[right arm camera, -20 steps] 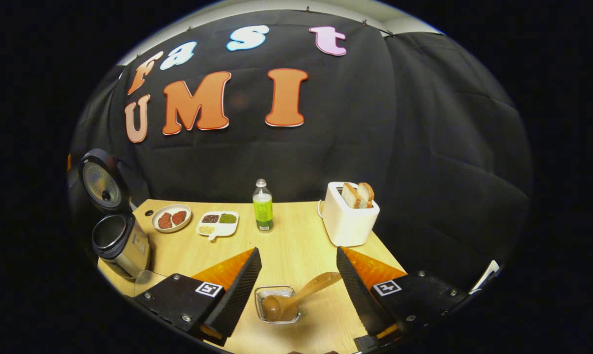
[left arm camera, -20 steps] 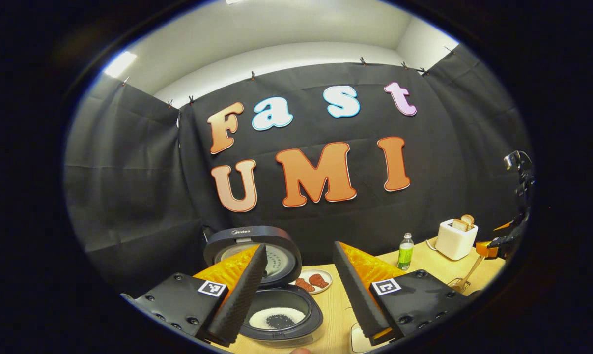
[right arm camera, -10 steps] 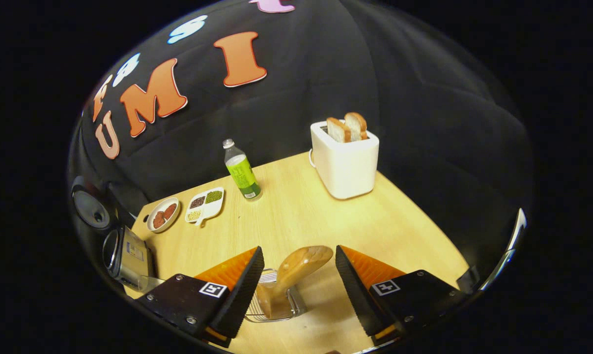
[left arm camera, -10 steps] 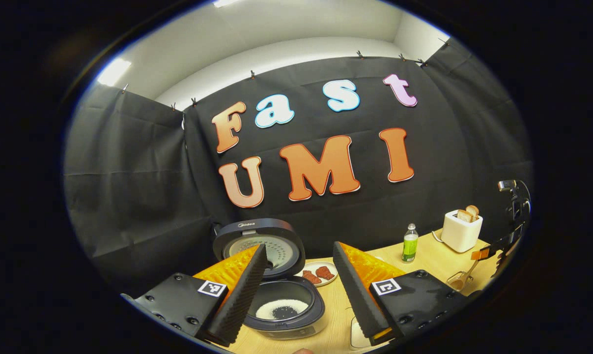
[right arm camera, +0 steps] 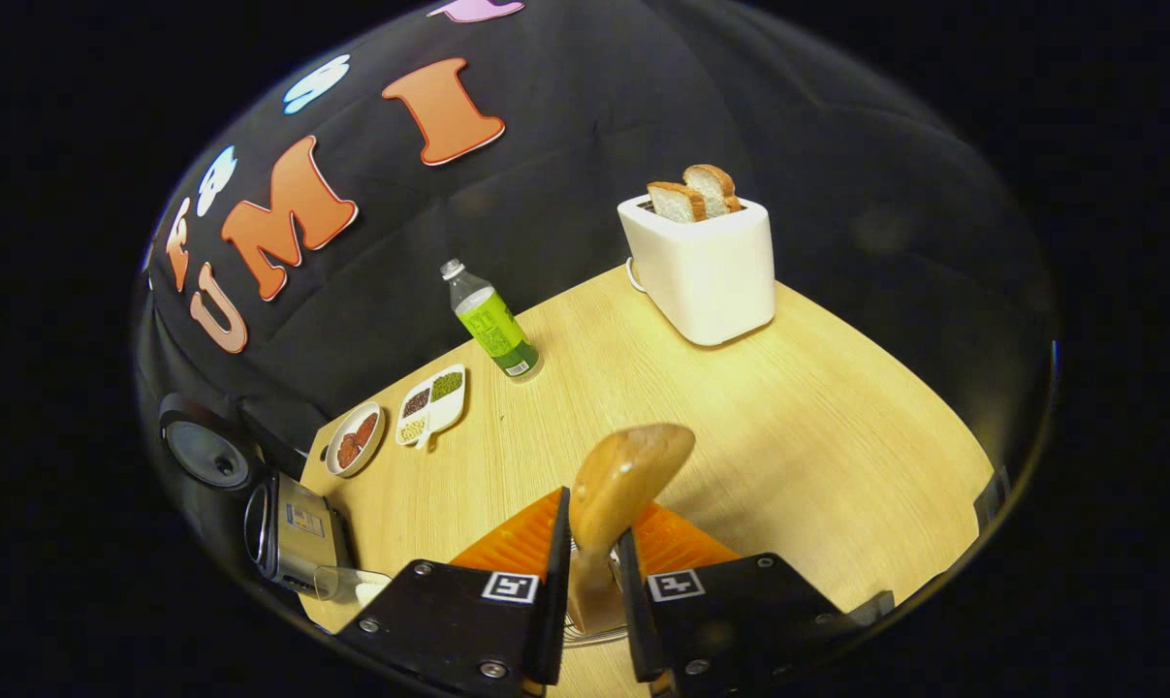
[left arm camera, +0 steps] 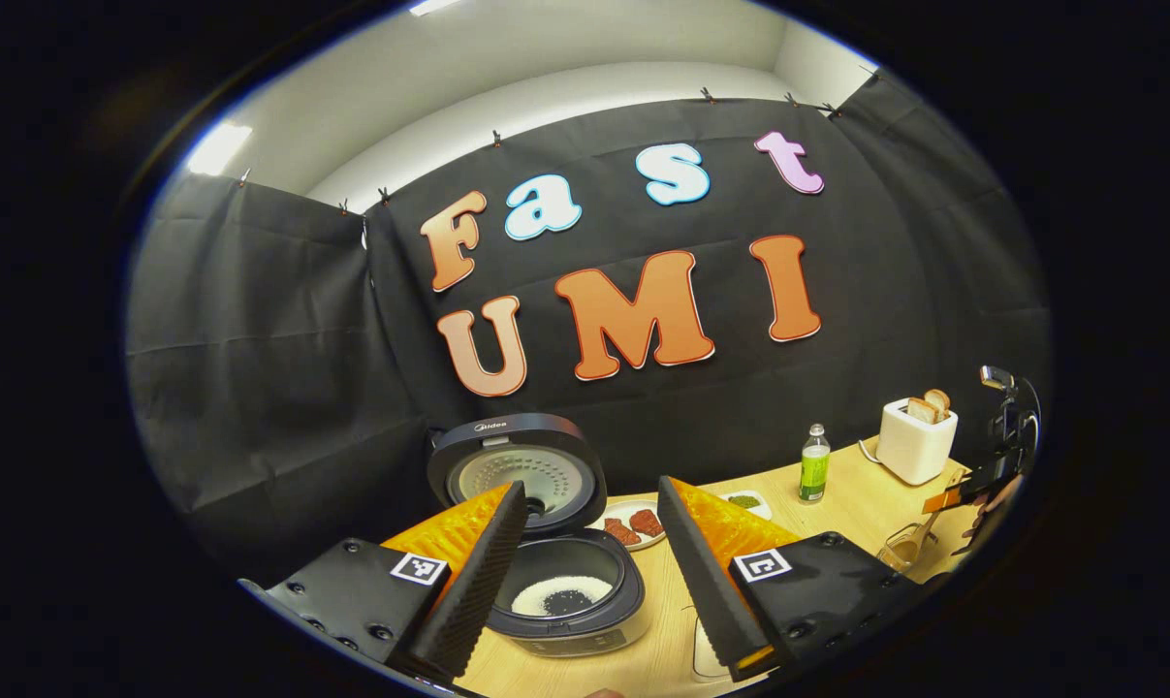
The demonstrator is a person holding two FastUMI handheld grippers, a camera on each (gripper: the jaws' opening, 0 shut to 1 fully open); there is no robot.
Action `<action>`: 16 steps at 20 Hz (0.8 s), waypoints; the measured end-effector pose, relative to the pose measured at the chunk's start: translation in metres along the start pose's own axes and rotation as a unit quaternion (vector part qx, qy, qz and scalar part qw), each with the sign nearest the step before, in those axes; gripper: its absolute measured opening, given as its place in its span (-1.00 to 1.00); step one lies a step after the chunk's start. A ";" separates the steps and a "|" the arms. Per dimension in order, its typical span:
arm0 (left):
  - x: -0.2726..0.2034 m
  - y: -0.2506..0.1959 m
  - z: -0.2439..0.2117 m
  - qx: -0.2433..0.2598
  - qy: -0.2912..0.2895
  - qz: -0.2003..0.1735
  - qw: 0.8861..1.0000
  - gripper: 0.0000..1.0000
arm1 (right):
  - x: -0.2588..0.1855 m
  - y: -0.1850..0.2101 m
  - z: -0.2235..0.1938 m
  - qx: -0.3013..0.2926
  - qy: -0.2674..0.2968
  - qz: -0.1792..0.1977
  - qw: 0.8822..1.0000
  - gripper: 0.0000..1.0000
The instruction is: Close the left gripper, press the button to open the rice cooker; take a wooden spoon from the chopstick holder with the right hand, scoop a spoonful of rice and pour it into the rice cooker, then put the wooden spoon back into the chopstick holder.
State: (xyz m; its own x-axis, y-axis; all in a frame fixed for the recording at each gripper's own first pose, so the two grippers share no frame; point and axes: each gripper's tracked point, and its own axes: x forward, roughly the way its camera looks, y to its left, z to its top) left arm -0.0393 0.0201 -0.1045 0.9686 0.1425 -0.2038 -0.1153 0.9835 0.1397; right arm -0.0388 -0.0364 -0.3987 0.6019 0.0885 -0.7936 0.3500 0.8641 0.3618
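The right gripper [right arm camera: 591,567] has closed since half a second ago: its fingers, then spread wide either side of the wooden spoon [right arm camera: 616,504], now pinch the spoon's handle between them. Rice already lies in the open rice cooker [left arm camera: 565,591], so I judge this is either the spoon being set back or a fresh pick-up; the pictures do not settle which. The spoon's long axis runs straight up out from between the fingers and away from the camera, its rounded handle end pointing ahead and slightly right, its lower end down in the wire chopstick holder [right arm camera: 585,635] just under the fingertips. The left gripper [left arm camera: 589,572] is wide open and holds nothing; the rice cooker sits just beyond and between its fingers on the counter [left arm camera: 662,630], lid up. In the left gripper view the right gripper [left arm camera: 972,485] is far off to the right of the fingers, above the holder.
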 end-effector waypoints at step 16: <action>0.019 0.019 -0.019 -0.037 0.006 -0.039 0.999 0.93 | -0.061 0.037 0.036 -0.001 -0.079 -0.029 0.996 -0.75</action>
State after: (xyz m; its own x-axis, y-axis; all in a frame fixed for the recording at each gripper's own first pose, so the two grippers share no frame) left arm -0.0271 0.0435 -0.1242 0.9726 0.0665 -0.2229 -0.0564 0.9971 0.0511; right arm -0.0367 -0.0279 -0.3187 0.6869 -0.0409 -0.7256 0.3856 0.8668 0.3161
